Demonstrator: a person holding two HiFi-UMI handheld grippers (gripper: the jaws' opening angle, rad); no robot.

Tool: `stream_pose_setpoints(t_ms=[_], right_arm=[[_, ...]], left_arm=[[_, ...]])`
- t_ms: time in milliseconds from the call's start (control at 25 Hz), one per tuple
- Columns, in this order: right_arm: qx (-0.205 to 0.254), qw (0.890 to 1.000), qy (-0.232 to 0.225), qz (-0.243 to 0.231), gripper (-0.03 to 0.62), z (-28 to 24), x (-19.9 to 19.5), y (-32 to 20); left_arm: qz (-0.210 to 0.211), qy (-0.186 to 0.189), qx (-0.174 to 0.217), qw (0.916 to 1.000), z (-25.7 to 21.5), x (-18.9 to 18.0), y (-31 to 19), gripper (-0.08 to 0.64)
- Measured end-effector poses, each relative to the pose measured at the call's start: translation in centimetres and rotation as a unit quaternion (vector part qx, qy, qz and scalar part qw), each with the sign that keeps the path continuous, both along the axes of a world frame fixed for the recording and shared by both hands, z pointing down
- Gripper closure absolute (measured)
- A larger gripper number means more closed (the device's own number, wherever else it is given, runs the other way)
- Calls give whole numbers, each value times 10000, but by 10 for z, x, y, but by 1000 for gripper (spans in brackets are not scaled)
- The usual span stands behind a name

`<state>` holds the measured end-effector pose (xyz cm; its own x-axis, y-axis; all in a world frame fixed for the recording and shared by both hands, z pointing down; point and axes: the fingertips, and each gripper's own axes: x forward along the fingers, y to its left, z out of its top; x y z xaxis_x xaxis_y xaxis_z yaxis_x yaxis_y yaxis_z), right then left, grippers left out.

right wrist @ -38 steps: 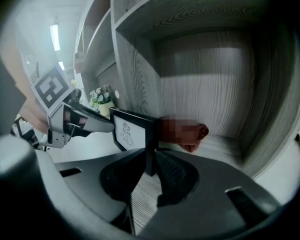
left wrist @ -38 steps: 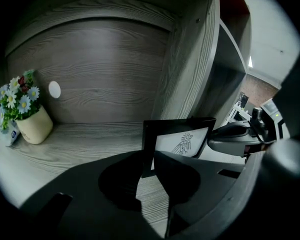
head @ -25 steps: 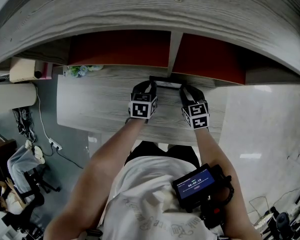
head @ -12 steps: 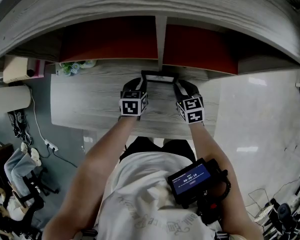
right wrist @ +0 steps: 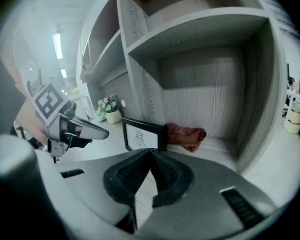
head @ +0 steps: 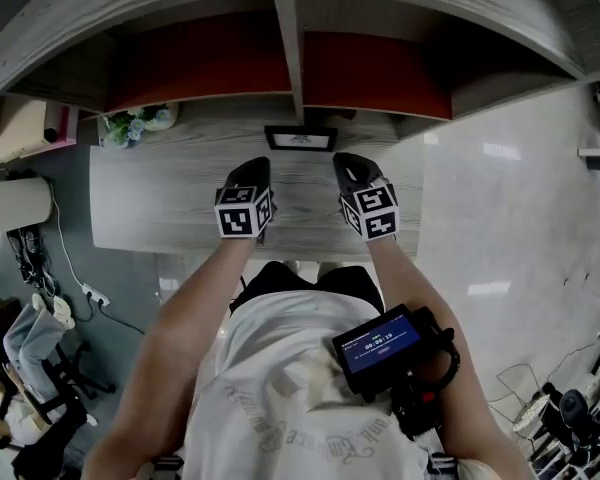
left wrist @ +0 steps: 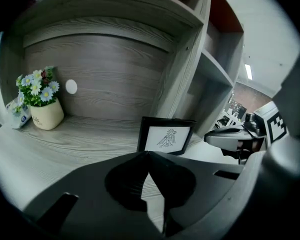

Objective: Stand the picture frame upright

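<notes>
Ahead and well to the left of your left gripper (left wrist: 149,154), a pot of daisies (left wrist: 42,106) stands on the wooden desk (left wrist: 80,139). A small packet (left wrist: 17,113) sits just beside it on the far side, and there is a white disc (left wrist: 71,87) on the back panel (left wrist: 110,74). Ahead of your right gripper (right wrist: 151,150) and slightly right, a reddish cloth (right wrist: 186,135) lies crumpled in the shelf compartment (right wrist: 210,84). Behind both grippers, a screen device (head: 382,346) sits at your chest.

1. This looked like an office or lab workroom: a grey wood-grain bench (head: 130,218) stood under a cubby shelf unit (head: 290,48) at twelve o'clock.
2. A pale, glossy floor (head: 510,228) spread out at three o'clock, mirroring the ceiling lights.
3. Cables (head: 28,253) and a power strip (head: 94,295) lay on the floor at nine o'clock.
4. Strip lights (right wrist: 56,45) ran overhead.
5. A small flower pot (left wrist: 44,116) sat on the bench at ten o'clock.
</notes>
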<state>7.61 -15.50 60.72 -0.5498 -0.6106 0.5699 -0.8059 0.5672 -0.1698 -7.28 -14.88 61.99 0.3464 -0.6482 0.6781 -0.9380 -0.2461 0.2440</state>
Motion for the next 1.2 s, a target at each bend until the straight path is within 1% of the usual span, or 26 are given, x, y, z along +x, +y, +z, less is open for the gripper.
stream_pose_setpoints(t_ms=[160, 280, 400, 560, 720, 1200], right_arm=[[65, 9997, -213, -139, 588, -19, -3, 18], [158, 9990, -376, -197, 588, -34, -2, 27], [238, 9979, -554, -228, 588, -48, 3, 40], [284, 9958, -831, -258, 589, -63, 8, 57], [335, 9945, -948, -282, 589, -76, 14, 68], [379, 9916, -1155, -441, 589, -96, 22, 95]], left_arm=[[147, 142, 180, 9996, -17, 5, 20, 558], [242, 324, 328, 9986, -29, 12, 33, 558], [256, 570, 373, 9974, -39, 20, 49, 558], [343, 755, 463, 9955, -51, 25, 71, 558], [493, 840, 600, 9934, -65, 24, 85, 560], [473, 958, 959, 9896, -102, 8, 96, 559]])
